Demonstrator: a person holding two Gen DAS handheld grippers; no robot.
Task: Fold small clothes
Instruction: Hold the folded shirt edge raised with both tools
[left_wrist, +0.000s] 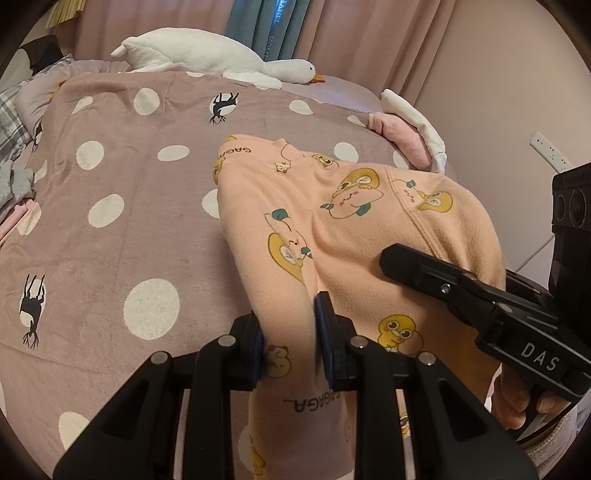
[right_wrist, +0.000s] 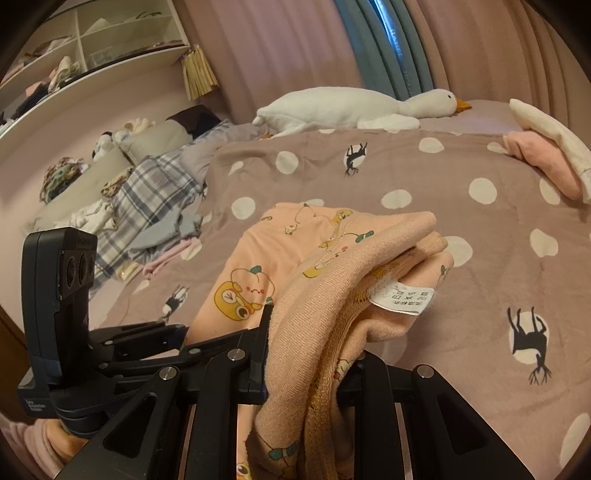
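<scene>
A small peach garment printed with yellow cartoon ducks is held up over the bed, its far end resting on the blanket. My left gripper is shut on a bunched edge of it. My right gripper is shut on another edge of the same garment, with a white care label hanging out. The right gripper also shows in the left wrist view, at the garment's right side. The left gripper body shows in the right wrist view at the left.
A mauve polka-dot blanket covers the bed. A white plush goose lies at the far edge. Folded pink and white clothes sit at the far right. Plaid and grey clothes are piled at the left. Curtains hang behind.
</scene>
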